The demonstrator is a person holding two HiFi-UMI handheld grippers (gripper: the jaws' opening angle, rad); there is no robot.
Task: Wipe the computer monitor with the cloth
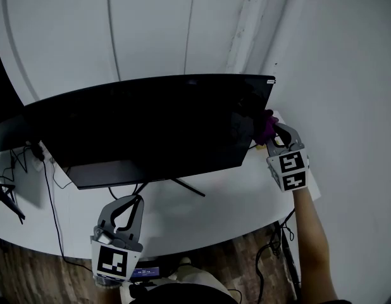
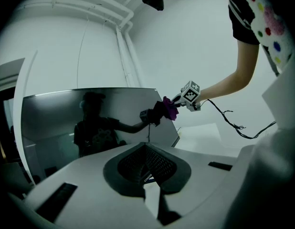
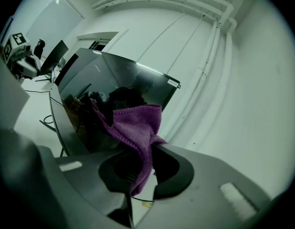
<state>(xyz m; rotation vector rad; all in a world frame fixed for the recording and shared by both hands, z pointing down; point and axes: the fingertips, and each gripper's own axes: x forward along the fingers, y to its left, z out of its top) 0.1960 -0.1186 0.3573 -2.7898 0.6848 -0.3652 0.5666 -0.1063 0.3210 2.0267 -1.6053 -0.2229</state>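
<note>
My right claw [image 3: 142, 149] is clamped on the purple cloth [image 3: 138, 123]. The cloth bunches up out of the jaws and lies against the right edge of the dark monitor [image 1: 151, 125], near its upper corner. My left claw [image 2: 147, 146] hangs low at the near edge of the white desk [image 1: 233, 195], jaws together on nothing. A small label between those jaws is too tiny to read.

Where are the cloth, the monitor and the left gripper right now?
cloth [image 3: 138, 125]: right gripper view, on the purple fold above the jaws.
monitor [image 1: 151, 125]: head view, middle of the dark screen.
left gripper [image 1: 133, 199]: head view, at its closed jaw tips.
</note>
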